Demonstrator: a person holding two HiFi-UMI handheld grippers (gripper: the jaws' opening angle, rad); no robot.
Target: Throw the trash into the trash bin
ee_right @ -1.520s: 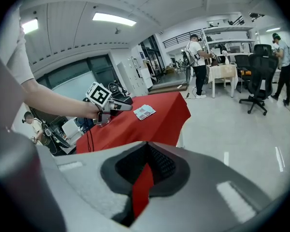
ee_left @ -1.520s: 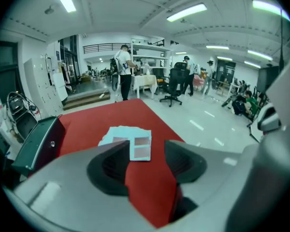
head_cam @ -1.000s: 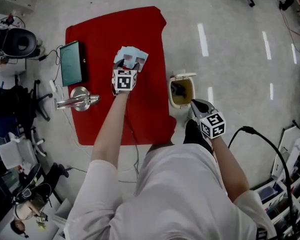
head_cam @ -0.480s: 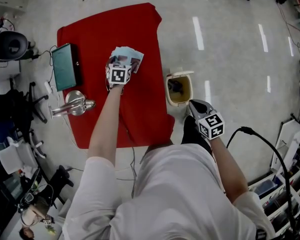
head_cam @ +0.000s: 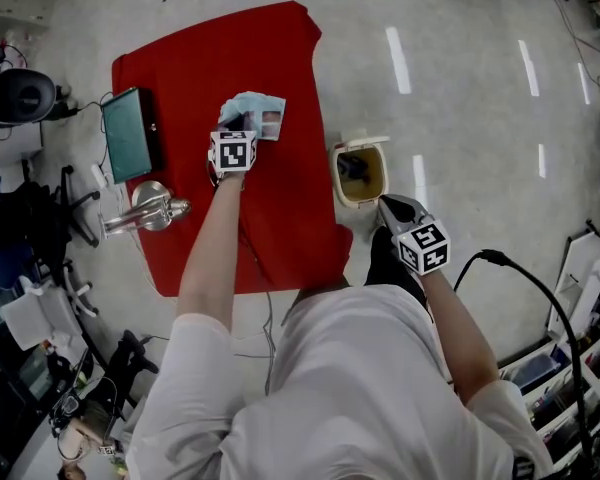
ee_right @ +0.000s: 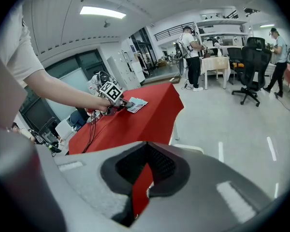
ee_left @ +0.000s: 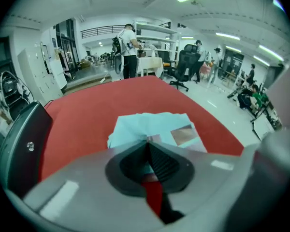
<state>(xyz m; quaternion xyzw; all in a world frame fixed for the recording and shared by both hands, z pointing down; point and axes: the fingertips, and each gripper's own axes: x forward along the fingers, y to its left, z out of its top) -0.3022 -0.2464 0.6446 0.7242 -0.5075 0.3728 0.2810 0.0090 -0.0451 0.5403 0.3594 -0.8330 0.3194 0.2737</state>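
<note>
A crumpled light-blue paper wrapper (head_cam: 263,110) lies on the red cloth (head_cam: 280,208) over the table. My left gripper (head_cam: 239,125) is at the wrapper's near edge, its jaws shut on that edge. In the left gripper view the wrapper (ee_left: 152,127) spreads out just beyond the closed left gripper (ee_left: 147,144). The small trash bin (head_cam: 342,180) stands on the floor right of the table with its lid open and something dark inside. Just below the bin, my right gripper (head_cam: 388,206) hangs shut with nothing in it. The right gripper view shows the wrapper (ee_right: 136,104) far off on the table.
A dark flat case (head_cam: 130,133) and a shiny metal object (head_cam: 145,208) lie at the cloth's left edge. A black cable (head_cam: 520,273) loops over the floor at the right. Office chairs and standing people (ee_right: 191,52) are far back in the room.
My left gripper has sunk onto the wrapper's near edge and its jaws have gone from open to shut. The right gripper has stayed by the bin.
</note>
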